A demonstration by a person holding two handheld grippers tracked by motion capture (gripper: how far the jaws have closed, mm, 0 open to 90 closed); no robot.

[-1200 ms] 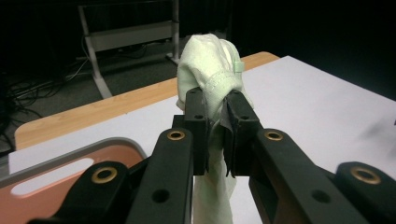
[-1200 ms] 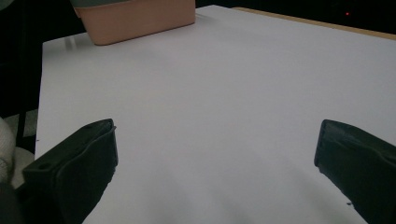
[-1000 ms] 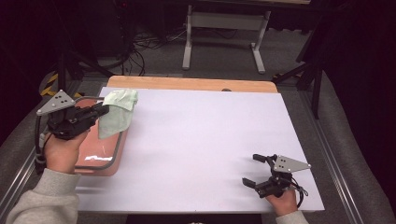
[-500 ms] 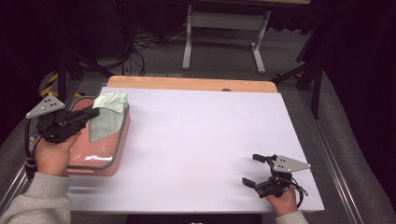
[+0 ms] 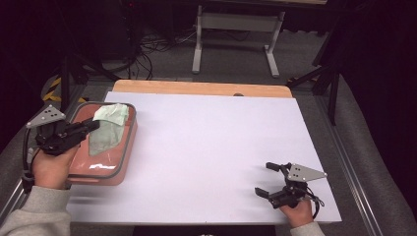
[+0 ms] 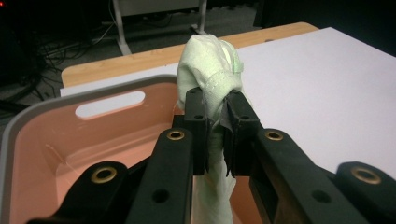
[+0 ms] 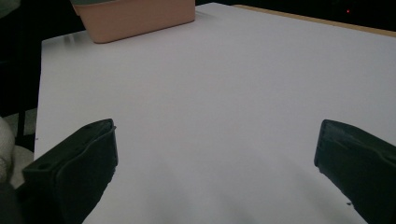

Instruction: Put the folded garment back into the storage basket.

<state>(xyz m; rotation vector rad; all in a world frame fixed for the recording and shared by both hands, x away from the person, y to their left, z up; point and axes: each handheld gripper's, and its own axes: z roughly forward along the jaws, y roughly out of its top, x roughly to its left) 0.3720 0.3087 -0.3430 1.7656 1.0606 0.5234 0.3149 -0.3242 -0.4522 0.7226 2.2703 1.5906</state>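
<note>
Hand-held gripper on the left clamps a pale green cloth over the pink bin beneath it, while the right hand-held gripper rests on the worktop, jaws apart.

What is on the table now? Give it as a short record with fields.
table: white top, wooden far edge
bin: pink, grey rim, at the table's left side
cloth: pale green, hanging into the bin
left gripper: shut on the cloth, over the bin
right gripper: open, holding nothing, near the table's front right corner
</note>
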